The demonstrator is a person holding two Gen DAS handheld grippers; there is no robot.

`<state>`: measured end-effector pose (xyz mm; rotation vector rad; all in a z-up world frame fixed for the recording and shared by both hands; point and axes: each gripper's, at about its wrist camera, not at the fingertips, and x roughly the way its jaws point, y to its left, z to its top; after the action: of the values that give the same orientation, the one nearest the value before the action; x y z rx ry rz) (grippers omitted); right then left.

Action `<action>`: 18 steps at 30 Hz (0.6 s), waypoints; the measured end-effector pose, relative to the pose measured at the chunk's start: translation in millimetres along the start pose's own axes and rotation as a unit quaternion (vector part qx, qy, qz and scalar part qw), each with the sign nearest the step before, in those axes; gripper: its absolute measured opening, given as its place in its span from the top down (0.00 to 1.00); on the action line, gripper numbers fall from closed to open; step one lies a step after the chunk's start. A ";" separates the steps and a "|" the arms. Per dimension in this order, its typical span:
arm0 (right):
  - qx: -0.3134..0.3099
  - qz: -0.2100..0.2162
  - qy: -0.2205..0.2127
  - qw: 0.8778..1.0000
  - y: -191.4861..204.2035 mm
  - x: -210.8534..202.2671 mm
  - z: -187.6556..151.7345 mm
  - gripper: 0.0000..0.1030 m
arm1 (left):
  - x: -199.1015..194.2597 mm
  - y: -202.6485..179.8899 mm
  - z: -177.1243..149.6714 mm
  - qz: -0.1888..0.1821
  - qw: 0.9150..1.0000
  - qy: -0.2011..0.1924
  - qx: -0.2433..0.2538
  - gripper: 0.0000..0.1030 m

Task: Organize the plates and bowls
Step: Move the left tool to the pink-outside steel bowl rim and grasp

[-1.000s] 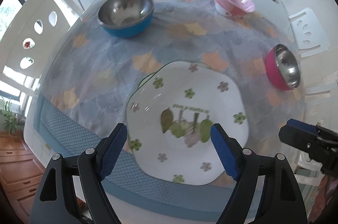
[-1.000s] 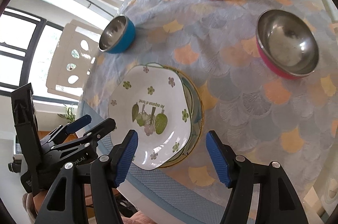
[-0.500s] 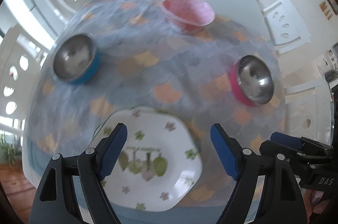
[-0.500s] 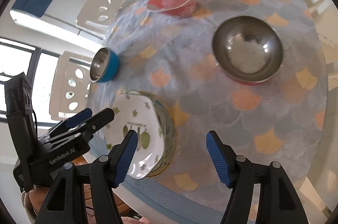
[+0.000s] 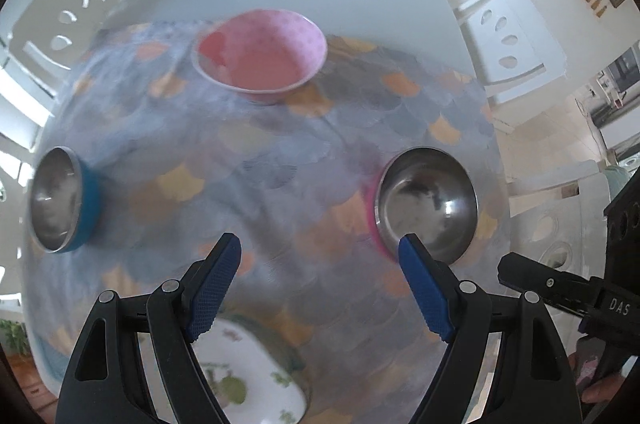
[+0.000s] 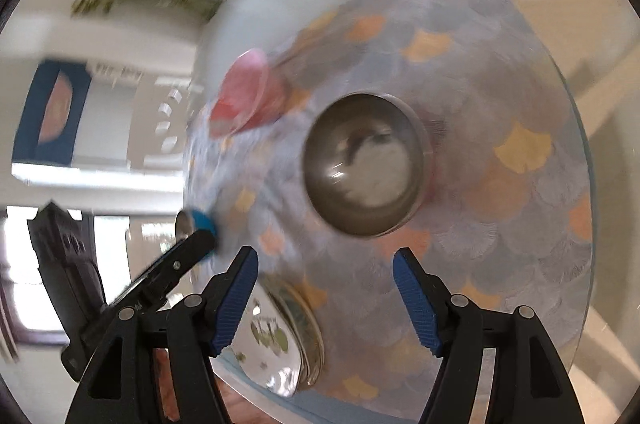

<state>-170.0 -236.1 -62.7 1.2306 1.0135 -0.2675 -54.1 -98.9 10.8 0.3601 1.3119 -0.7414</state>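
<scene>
Plates (image 5: 256, 380) stacked, frame bottom. We count three bowls unstacked: pink bowl (image 5: 262, 54) top centre, blue (image 5: 60, 200) left, magenta (image 5: 428, 202) right. Left gripper (image 5: 320, 288) wide, empty; right gripper (image 6: 325, 294) opening, empty.

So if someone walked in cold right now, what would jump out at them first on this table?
Probably the steel bowl with the pink outside, dead ahead of the right hand-held gripper, whose jaws are opening with nothing between them. Next, the pink bowl at the far side of the scale-patterned tablecloth, and the blue-sided steel bowl off to the left.
</scene>
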 end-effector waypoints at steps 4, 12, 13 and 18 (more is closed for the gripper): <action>0.039 -0.007 0.001 0.999 -21.8 9.0 10.4 0.34 | 32.4 -12.1 8.4 -0.008 1.000 0.029 0.005 0.22; 0.052 -0.035 0.013 0.998 -44.1 34.1 30.4 0.34 | 74.1 -25.0 14.8 -0.024 0.998 0.056 0.011 0.23; 0.051 -0.040 0.015 0.998 -45.2 37.2 32.0 0.34 | 75.5 -25.3 15.3 -0.027 0.998 0.053 0.012 0.24; 0.042 -0.062 0.014 0.997 -50.7 47.4 38.4 0.34 | 86.8 -26.8 16.3 -0.040 0.998 0.054 0.017 0.31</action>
<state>-158.2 -272.2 -132.4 1.2513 1.1144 -0.3927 -53.7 -153.4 -63.8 0.3816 1.4232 -0.8211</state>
